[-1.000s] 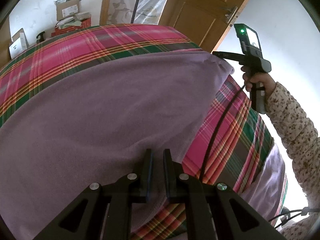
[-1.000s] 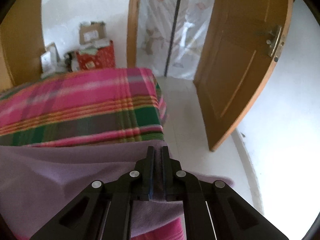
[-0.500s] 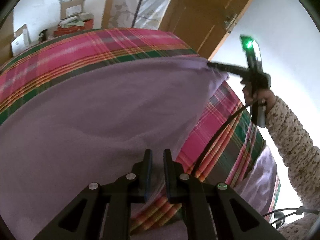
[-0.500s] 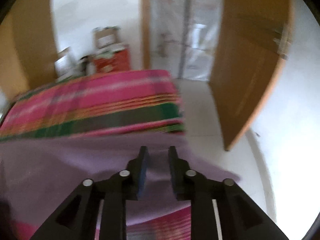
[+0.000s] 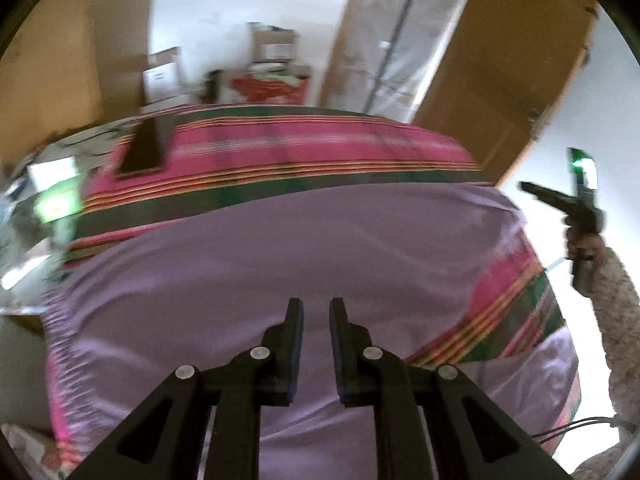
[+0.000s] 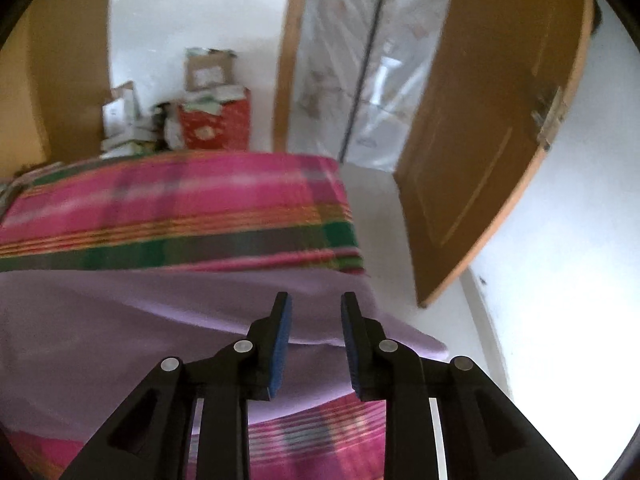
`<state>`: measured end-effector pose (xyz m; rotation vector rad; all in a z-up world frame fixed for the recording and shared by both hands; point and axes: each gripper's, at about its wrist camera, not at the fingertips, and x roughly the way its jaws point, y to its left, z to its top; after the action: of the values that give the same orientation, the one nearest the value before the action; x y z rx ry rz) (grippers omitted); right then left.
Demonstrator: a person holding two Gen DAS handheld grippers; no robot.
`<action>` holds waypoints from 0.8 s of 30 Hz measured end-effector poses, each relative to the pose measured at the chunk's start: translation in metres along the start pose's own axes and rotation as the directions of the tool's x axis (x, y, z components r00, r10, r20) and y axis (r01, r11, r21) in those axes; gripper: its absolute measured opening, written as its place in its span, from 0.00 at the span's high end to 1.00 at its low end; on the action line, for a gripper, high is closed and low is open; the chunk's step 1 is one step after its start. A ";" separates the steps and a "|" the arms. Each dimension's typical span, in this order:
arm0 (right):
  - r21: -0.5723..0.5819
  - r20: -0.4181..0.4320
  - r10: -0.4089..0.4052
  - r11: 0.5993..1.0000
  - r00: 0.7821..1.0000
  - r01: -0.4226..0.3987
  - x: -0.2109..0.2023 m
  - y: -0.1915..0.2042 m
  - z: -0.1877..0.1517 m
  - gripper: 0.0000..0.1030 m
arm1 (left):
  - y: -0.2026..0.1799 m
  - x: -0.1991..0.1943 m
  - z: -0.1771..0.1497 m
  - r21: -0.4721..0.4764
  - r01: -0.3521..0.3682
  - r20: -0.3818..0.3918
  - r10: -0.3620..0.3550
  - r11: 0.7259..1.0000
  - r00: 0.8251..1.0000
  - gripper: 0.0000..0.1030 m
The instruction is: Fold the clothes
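Note:
A large lilac garment (image 5: 304,264) lies spread over a pink, green and orange plaid blanket (image 5: 288,148). It also shows in the right wrist view (image 6: 120,320), with a folded edge at the bed's right side. My left gripper (image 5: 316,308) is open and empty, just above the cloth's near part. My right gripper (image 6: 316,300) is open and empty, above the garment's right corner; in the left wrist view it (image 5: 532,190) hovers beyond that corner, held by a hand in a floral sleeve.
An open wooden door (image 6: 492,140) stands at the right, with white floor (image 6: 384,216) beside the bed. Cardboard boxes and a red box (image 6: 212,120) are stacked against the far wall. A dark flat object (image 5: 144,148) lies on the blanket's far left.
Both grippers have opened and let go of the lilac garment, which now lies on the blanket. Both have pulled back; the left view has swung left.

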<state>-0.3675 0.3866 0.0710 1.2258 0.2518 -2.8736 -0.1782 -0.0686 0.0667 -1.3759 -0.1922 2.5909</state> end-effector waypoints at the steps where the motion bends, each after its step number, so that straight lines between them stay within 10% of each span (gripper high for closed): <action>1: -0.014 0.010 0.021 1.000 1.000 -0.021 -0.008 0.009 0.004 0.75 | 0.008 -0.005 -0.003 -0.009 -0.017 0.000 0.017 1.000 1.000 0.87; 13: -0.145 0.089 0.402 0.910 0.911 -0.388 -0.122 0.112 0.032 0.74 | 0.088 -0.056 -0.020 -0.055 -0.177 0.003 0.177 0.983 0.984 0.86; 16: -0.212 0.095 0.474 0.869 0.875 -0.448 -0.144 0.139 0.031 0.59 | 0.111 -0.056 -0.016 -0.081 -0.222 0.002 0.222 0.972 0.975 0.86; 24: -0.320 -0.113 0.509 0.795 0.853 -0.516 -0.092 0.242 -0.001 0.58 | 0.138 -0.028 -0.006 0.003 -0.313 -0.007 0.313 0.950 0.950 0.86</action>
<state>-0.2868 0.1428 0.1013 1.0563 0.3364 -2.2350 -0.1743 -0.2089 0.0569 -1.5249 0.0345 2.8356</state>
